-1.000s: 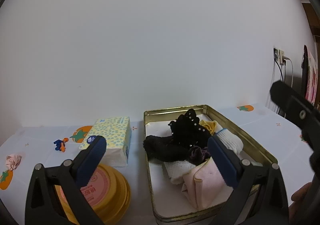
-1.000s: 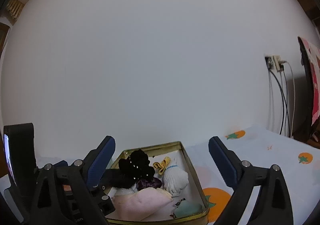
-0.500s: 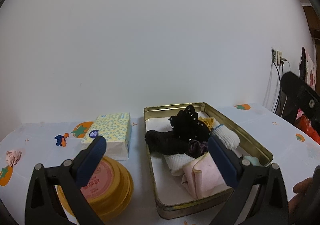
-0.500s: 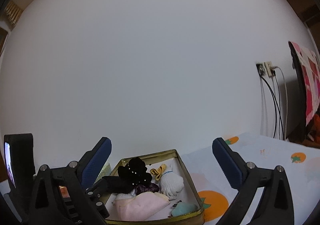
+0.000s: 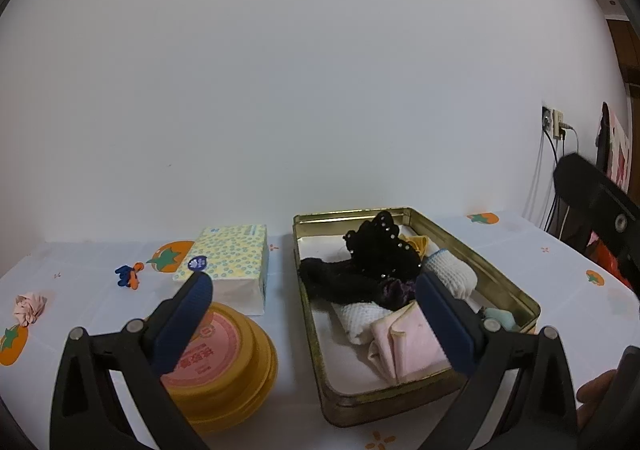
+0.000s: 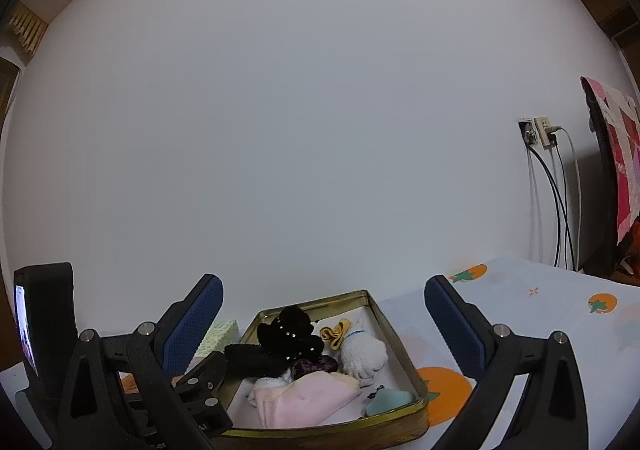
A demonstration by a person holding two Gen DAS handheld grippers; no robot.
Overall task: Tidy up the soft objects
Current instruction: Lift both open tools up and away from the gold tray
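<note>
Both grippers spread wide, nothing btwn fingers — left gripper [image 5: 312,296] and right gripper [image 6: 324,300] hover near the gold tin [image 5: 504,282], full of soft items.

Gold tin [image 5: 516,292] open, rectangular, on surface. Inside: black beaded scrunchie [image 5: 380,246] piled on black cloth [image 5: 332,280]; white knit roll [image 5: 450,272] at right; folded pink cloth [image 5: 408,346] in front; mint item [image 6: 390,399] in corner. Pink scrunchie [image 5: 29,304] apart, far left on surface.
</note>
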